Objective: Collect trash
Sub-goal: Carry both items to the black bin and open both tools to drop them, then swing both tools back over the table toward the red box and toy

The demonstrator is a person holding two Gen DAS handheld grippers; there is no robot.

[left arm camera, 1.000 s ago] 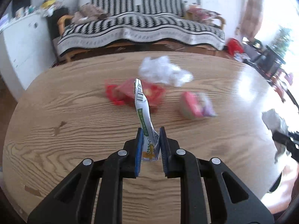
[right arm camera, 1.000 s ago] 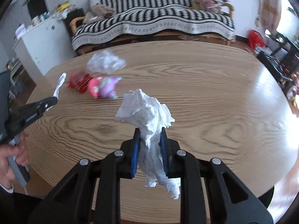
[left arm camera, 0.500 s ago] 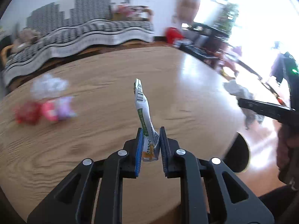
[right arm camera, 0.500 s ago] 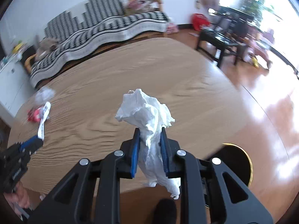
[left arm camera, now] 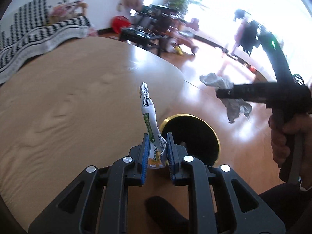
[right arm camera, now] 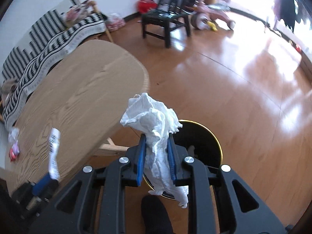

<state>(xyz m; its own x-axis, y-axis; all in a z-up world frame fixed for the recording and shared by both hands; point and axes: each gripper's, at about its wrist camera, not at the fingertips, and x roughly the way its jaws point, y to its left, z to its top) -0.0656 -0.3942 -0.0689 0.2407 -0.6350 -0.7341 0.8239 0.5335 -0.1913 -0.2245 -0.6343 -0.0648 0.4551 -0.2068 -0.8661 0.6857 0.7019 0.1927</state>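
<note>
My left gripper [left arm camera: 157, 142] is shut on a white and green snack wrapper [left arm camera: 150, 117] that stands upright between its blue pads. My right gripper [right arm camera: 156, 142] is shut on a crumpled white tissue [right arm camera: 154, 120]. A black trash bin with a gold rim [left arm camera: 195, 138] stands on the floor by the table edge, just beyond both grippers; it also shows in the right wrist view [right arm camera: 202, 140]. The right gripper with its tissue [left arm camera: 228, 93] hangs above the floor right of the bin. The left gripper with its wrapper [right arm camera: 53, 150] shows low at the left.
The oval wooden table [right arm camera: 78, 93] lies to the left, with pink, red and white trash [right arm camera: 13, 146] at its far end. A striped sofa [right arm camera: 48, 39] stands behind it. A black stool [right arm camera: 165, 23] and toys stand on the shiny wood floor.
Both grippers have swung right, away from the table top and toward the bin on the floor. Each still holds its piece of trash.
</note>
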